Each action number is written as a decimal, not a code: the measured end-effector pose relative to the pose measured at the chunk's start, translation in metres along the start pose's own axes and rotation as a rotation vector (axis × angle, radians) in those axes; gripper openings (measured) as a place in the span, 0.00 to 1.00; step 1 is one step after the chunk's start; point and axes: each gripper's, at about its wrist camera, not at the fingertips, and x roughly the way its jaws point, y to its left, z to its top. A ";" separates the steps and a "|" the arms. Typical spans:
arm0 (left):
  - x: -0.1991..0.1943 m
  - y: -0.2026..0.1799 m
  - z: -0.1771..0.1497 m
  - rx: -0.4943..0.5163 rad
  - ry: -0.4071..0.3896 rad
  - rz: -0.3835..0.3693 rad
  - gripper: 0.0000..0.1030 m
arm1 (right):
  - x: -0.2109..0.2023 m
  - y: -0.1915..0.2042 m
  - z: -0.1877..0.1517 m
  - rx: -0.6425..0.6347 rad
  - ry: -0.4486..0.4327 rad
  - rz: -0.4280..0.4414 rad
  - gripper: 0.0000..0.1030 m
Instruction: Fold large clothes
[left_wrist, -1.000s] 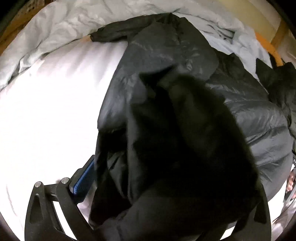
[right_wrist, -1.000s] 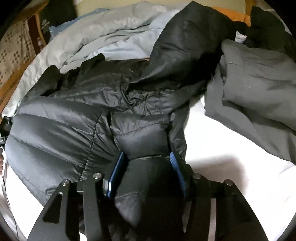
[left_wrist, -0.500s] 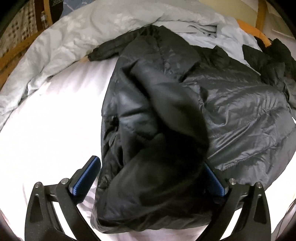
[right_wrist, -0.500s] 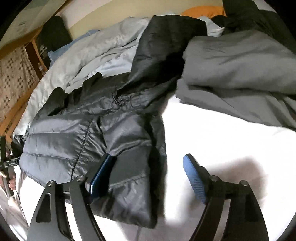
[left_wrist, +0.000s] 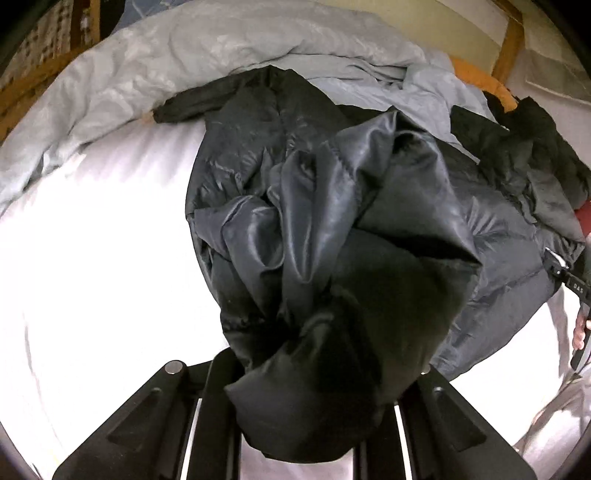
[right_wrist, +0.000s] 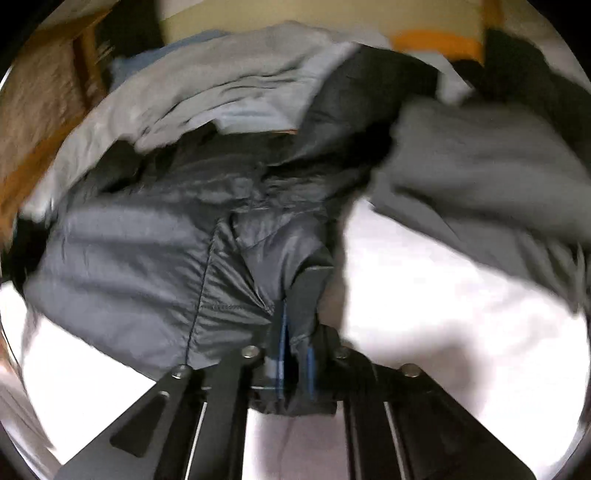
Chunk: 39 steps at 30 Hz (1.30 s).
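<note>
Now both tongs are closed on the dark grey quilted puffer jacket (left_wrist: 491, 236), which lies spread on the white bed sheet (left_wrist: 92, 266): the left tongs (left_wrist: 317, 373) grip a bunched, lifted fold at the near left edge, the right tongs (right_wrist: 295, 354) pinch the near right hem, so the garment's long axis runs away toward the far pale grey duvet (left_wrist: 184, 62), and the fold likely goes far

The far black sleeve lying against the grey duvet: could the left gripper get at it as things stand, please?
Probably not: the left gripper is shut on a bunched fold of the black puffer jacket, and the sleeve lies beyond that bulk.
</note>
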 end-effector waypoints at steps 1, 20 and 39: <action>-0.004 -0.002 -0.005 -0.010 0.008 -0.005 0.14 | -0.005 -0.008 -0.001 0.047 0.014 0.017 0.06; -0.044 -0.039 -0.029 0.170 -0.008 0.384 0.68 | -0.057 -0.033 -0.011 -0.060 -0.113 -0.115 0.32; -0.067 -0.161 -0.027 0.368 -0.414 0.015 0.82 | -0.043 0.073 0.003 -0.191 -0.195 0.100 0.82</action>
